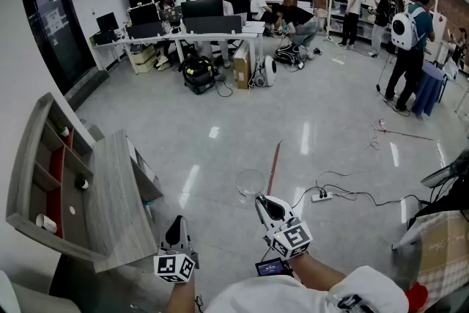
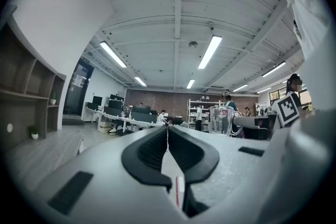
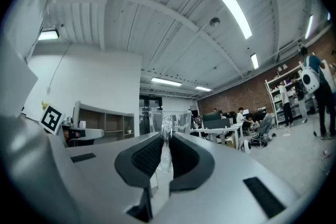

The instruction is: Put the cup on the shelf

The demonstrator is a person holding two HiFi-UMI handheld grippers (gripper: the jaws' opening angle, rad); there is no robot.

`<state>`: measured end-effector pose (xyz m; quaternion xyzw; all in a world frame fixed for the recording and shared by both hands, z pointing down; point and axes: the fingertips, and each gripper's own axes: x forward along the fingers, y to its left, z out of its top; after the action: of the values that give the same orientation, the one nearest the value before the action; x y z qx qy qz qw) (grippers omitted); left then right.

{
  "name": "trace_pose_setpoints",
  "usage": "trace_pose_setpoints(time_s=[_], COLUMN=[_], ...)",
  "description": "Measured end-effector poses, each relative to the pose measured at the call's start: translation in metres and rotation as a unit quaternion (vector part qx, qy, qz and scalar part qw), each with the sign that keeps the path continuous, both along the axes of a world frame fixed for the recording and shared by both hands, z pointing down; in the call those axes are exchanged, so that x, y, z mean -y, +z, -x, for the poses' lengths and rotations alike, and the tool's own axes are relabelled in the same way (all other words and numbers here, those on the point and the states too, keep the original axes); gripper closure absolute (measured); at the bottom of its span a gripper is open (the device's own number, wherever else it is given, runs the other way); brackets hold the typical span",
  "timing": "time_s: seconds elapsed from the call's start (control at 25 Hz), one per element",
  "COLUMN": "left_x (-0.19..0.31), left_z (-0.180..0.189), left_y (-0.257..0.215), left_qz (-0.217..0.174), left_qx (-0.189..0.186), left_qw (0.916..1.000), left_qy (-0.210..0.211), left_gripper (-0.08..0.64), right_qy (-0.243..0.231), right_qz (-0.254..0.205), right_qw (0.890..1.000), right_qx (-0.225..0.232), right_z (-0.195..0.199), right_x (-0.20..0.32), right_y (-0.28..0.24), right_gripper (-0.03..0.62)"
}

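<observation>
A clear plastic cup hangs over the floor in the head view, held by its rim in my right gripper. In the right gripper view the cup stands upright just past the jaws, whose pads pinch its wall. My left gripper is lower left, jaws together and empty; its pads meet in the left gripper view, where the cup shows at the right. The grey wooden shelf unit stands against the left wall, with open cubbies.
A grey desk top juts out beside the shelf. A white cup and small items sit in the cubbies. Cables and a power strip lie on the floor at right. Desks and several people fill the far room.
</observation>
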<state>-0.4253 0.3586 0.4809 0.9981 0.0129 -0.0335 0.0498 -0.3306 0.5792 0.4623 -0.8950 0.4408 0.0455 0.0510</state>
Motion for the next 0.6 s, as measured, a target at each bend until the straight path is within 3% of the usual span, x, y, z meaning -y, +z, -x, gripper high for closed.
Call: trace_pose_setpoints(time_s=[0.6], left_x=[0.003], left_z=[0.009], left_y=[-0.005], left_qz=[0.004], left_qx=[-0.001], left_qw=[1.0000], left_qy=[0.008], left_gripper=[0.545], right_qy=[0.003], right_qz=[0.006], right_qw=[1.000], right_qx=[-0.012], right_z=[0.014], right_x=[-0.001], right_y=[-0.010], right_gripper=[0.546])
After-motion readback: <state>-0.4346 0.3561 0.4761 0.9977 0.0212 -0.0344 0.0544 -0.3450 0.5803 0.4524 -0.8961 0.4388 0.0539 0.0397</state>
